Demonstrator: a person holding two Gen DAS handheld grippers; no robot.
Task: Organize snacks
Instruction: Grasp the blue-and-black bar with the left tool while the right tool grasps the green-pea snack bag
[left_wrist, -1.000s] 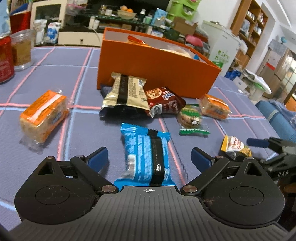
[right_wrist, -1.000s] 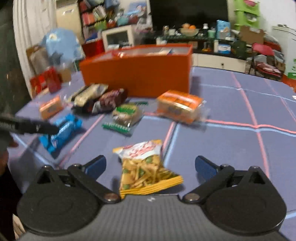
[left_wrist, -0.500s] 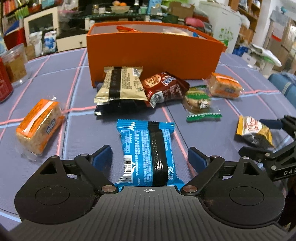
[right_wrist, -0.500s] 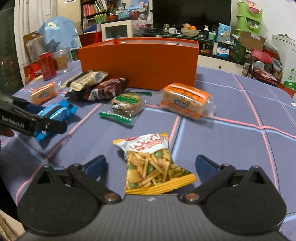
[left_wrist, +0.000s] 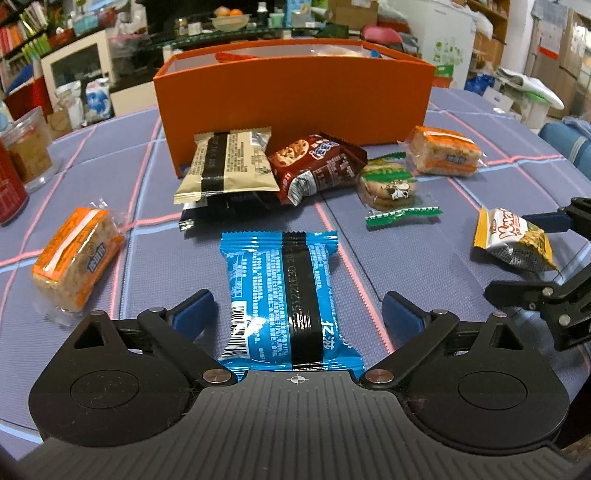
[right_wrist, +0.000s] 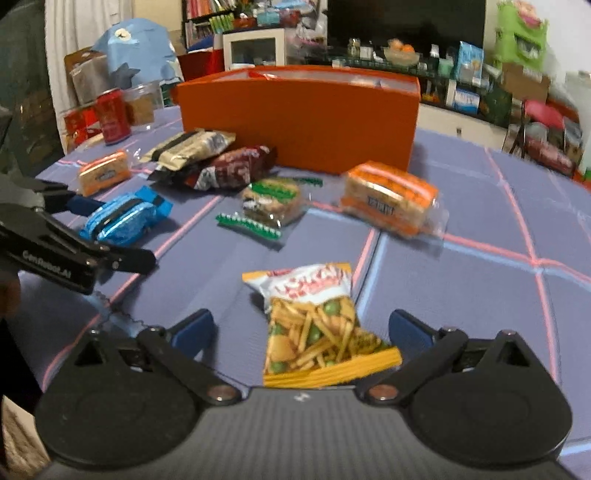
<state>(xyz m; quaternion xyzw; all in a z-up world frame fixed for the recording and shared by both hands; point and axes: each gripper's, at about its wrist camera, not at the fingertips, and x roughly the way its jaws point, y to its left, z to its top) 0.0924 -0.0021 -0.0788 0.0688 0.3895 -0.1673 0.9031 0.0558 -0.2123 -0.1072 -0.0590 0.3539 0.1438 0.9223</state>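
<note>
A blue snack packet (left_wrist: 284, 295) lies on the purple tablecloth between the wide-open fingers of my left gripper (left_wrist: 295, 314); it also shows in the right wrist view (right_wrist: 125, 218). A yellow chip bag (right_wrist: 317, 325) lies between the open fingers of my right gripper (right_wrist: 299, 328), and shows in the left wrist view (left_wrist: 513, 240). An orange box (left_wrist: 295, 99) with snacks inside stands behind. In front of it lie a beige packet (left_wrist: 229, 162), a brown cookie packet (left_wrist: 317, 162), a green-wrapped biscuit (left_wrist: 391, 188) and two orange-wrapped cakes (left_wrist: 74, 258) (left_wrist: 443, 155).
A red can (right_wrist: 112, 116) and a clear jar (left_wrist: 27, 147) stand at the table's left edge. Shelves, boxes and clutter fill the room behind the table. The table edge (left_wrist: 576, 173) curves off at right.
Both grippers have moved forward and lower, so the blue packet and the chip bag now sit deeper between their open fingers.
</note>
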